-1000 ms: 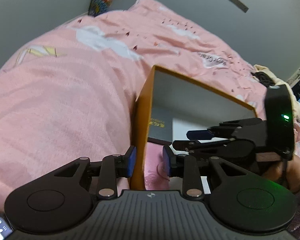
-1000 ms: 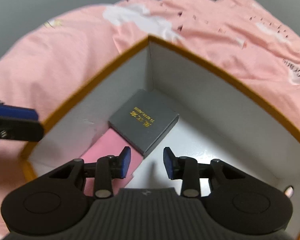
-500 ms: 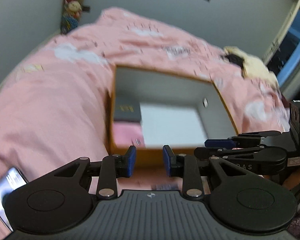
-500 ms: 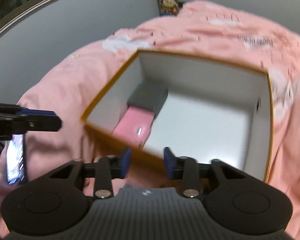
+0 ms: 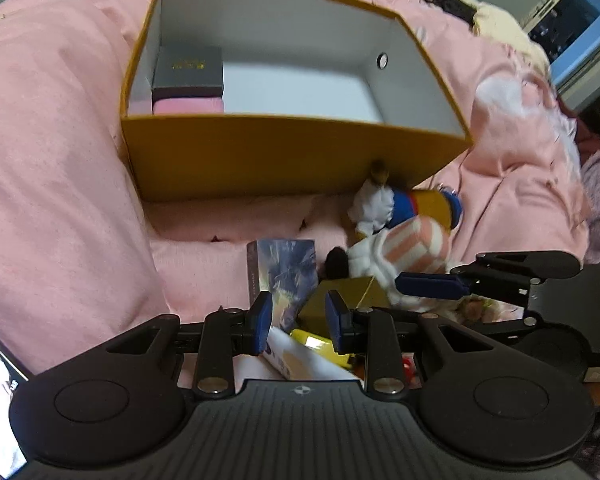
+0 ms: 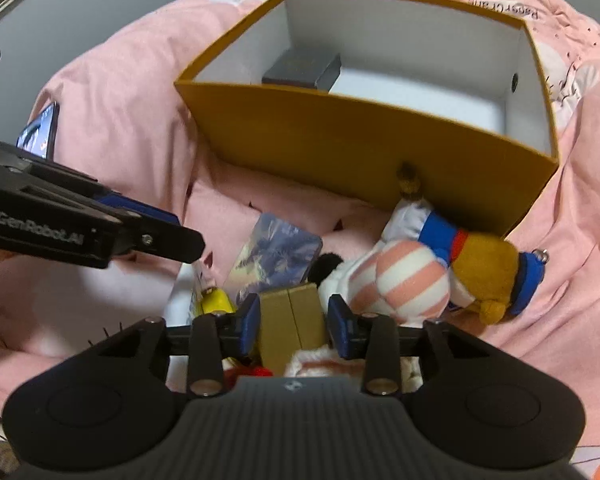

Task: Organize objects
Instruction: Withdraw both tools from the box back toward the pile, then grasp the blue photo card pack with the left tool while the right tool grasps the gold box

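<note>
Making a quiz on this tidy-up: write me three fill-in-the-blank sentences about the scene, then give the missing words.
1. The big open box is yellow outside and ____ inside.
2. Inside it, the dark grey box lies on top of a flat ____ item.
3. The striped soft toy lies outside the big box, on the pink ____.

Missing words: white; pink; blanket

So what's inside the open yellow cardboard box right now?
A dark grey flat case with gold lettering lies on a pink flat item in the yellow cardboard box's left corner. The near wall hides the pink item's front end.
</note>
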